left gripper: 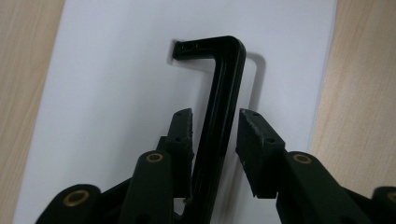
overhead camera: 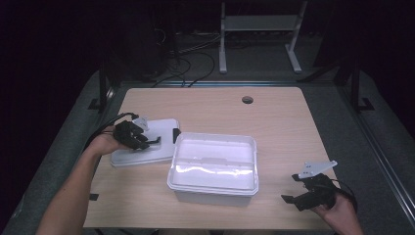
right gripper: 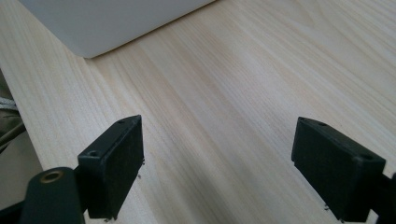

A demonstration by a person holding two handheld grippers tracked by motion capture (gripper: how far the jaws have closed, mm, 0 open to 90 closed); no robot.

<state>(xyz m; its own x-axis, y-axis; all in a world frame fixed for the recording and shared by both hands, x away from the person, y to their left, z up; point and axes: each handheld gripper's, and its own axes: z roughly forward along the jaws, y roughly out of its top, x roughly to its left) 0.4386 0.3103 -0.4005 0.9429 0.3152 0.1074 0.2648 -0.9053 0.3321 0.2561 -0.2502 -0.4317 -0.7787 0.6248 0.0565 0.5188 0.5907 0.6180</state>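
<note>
L gripper over white lid, jaws astride black L-shaped bar; narrow gap each side, contact w/ pads not resolvable; bar's near end hidden under gripper body. R gripper jaws wide apart, nothing between, above bare table near front right; white bin at centre, its corner cut off in right gripper view.

A light wooden table carried a white open plastic box near its front middle. A round cable hole sat near the far edge. Beyond stood a white metal stand and floor cables.
</note>
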